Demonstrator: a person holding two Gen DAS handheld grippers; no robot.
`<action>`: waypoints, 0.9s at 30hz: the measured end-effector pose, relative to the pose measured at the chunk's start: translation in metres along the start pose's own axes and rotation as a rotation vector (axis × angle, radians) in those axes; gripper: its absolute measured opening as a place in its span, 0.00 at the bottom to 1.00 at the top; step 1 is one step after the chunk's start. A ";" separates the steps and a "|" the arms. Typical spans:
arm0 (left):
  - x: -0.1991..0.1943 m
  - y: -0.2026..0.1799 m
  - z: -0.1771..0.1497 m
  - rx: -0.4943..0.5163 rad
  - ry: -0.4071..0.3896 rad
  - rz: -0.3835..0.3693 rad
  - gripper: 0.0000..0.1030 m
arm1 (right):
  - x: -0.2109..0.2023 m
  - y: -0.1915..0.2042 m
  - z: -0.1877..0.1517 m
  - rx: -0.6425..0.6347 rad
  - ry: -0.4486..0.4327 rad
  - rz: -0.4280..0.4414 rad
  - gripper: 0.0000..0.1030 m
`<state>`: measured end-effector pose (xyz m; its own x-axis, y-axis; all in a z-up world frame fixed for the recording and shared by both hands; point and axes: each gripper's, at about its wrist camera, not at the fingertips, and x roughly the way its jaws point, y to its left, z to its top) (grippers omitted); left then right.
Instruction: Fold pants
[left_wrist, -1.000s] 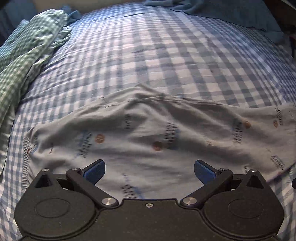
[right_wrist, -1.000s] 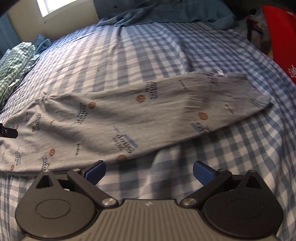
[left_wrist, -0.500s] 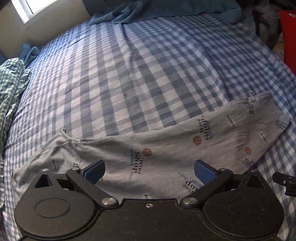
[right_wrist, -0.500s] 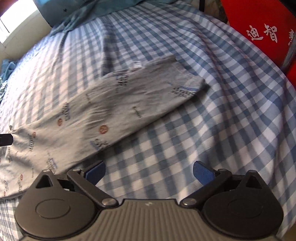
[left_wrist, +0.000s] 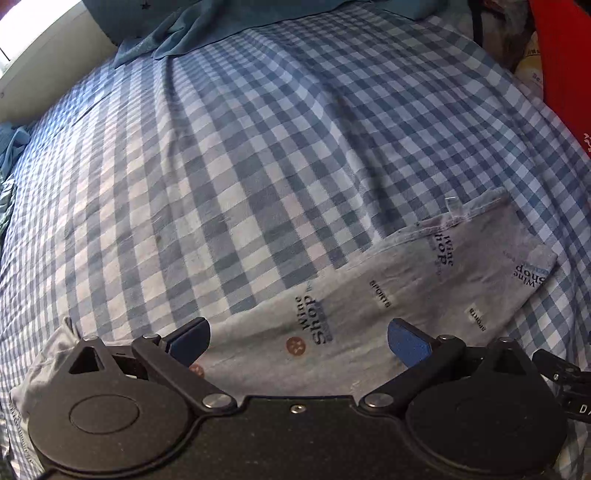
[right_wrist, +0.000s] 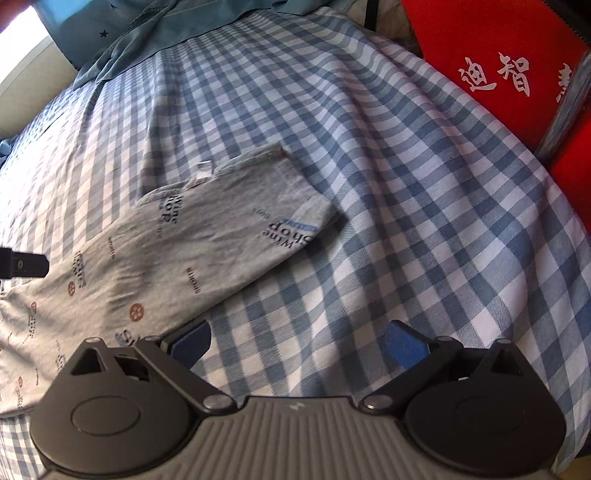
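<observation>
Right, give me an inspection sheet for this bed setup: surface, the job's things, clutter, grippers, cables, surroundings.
Surface: blue and white checked bedsheet, lightly wrinkled.
Job's things: grey printed pants lie flat on the sheet, long and narrow, one end near the middle of the bed; a small white tag shows at the far edge.
Clutter: teal cloth bunched at the far end of the bed.
Grippers: left gripper open, over the pants, holding nothing; right gripper open, over bare sheet beside the pants' near edge.
Cables: nothing seen.
Surroundings: red bag with white characters at the bed's right side; bright window at far left.
</observation>
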<state>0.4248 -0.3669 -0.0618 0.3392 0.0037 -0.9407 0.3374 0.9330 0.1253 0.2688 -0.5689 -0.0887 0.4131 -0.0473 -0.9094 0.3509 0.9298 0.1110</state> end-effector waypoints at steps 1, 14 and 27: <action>0.004 -0.007 0.007 0.011 0.004 -0.011 0.99 | 0.000 -0.002 0.000 -0.002 -0.014 -0.002 1.00; 0.057 -0.109 0.083 0.319 -0.028 -0.132 0.99 | 0.013 -0.031 0.004 -0.025 -0.207 0.219 0.82; 0.104 -0.146 0.107 0.419 0.056 -0.078 0.99 | 0.042 -0.044 0.015 0.142 -0.186 0.330 0.72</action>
<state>0.5050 -0.5409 -0.1446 0.2546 -0.0305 -0.9666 0.6914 0.7045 0.1599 0.2833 -0.6176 -0.1254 0.6634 0.1681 -0.7291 0.2813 0.8469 0.4512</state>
